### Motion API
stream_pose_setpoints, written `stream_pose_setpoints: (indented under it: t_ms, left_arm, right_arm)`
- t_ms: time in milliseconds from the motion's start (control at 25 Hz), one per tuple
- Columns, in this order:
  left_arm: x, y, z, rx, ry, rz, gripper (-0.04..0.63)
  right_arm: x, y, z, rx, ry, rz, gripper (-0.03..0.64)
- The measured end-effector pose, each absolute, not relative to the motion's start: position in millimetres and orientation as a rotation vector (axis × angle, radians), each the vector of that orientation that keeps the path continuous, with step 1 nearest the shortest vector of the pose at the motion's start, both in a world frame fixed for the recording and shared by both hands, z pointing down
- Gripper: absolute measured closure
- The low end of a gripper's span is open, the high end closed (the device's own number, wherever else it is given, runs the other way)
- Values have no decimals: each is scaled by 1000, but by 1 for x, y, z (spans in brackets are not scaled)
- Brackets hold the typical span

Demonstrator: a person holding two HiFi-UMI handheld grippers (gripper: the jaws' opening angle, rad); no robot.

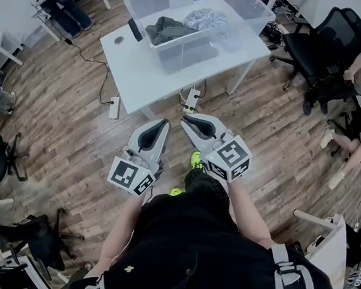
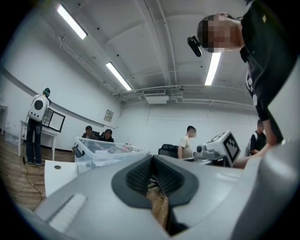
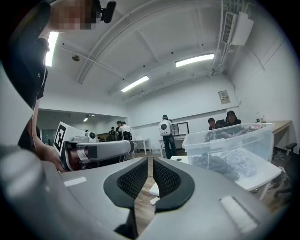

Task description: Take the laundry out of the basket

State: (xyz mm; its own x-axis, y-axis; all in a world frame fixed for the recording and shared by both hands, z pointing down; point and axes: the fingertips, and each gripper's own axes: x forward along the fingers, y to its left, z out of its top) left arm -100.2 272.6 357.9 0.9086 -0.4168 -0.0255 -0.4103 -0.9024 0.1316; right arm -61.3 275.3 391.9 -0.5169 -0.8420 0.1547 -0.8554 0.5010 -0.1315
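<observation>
Where markings show, labels: black-and-white square patterns on the cubes of the left gripper point(image 1: 163, 125) and the right gripper point(image 1: 186, 118); wall sign point(image 2: 108, 115) in the left gripper view, print too small to read.
Power strip point(image 1: 114, 107): white, lying on the wood floor point(image 1: 67, 130), left of both grippers.
Left gripper jaws: closed, ribbed dark pads meeting at the tip, nothing between them; held over the floor, short of the table.
Right gripper jaws: drawn together to a hairline slit, nothing between the pads; just beside the left gripper, tips near each other, also short of the table.
Table point(image 1: 143, 67): white, beyond the grippers.
Basket point(image 1: 189, 52): clear plastic bin standing on the table's far right part.
Laundry: dark garment point(image 1: 166, 28) at the bin's left, grey patterned garment point(image 1: 205, 17) just right of it; both inside the bin, well apart from both grippers.
Office chair point(image 1: 323, 46): black, right of the table.
</observation>
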Motion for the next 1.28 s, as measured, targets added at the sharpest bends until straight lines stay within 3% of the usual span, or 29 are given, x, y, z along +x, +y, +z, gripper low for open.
stream_pose_setpoints:
  t_ms: [800, 1280]
  left_arm:
    - [26, 152, 367, 2893, -811, -5, 598]
    - [37, 119, 365, 2877, -863, -1, 598]
  right_arm:
    - [62, 148, 390, 1333, -2763, 282, 594]
    - [70, 110, 381, 1275, -2811, 269, 594]
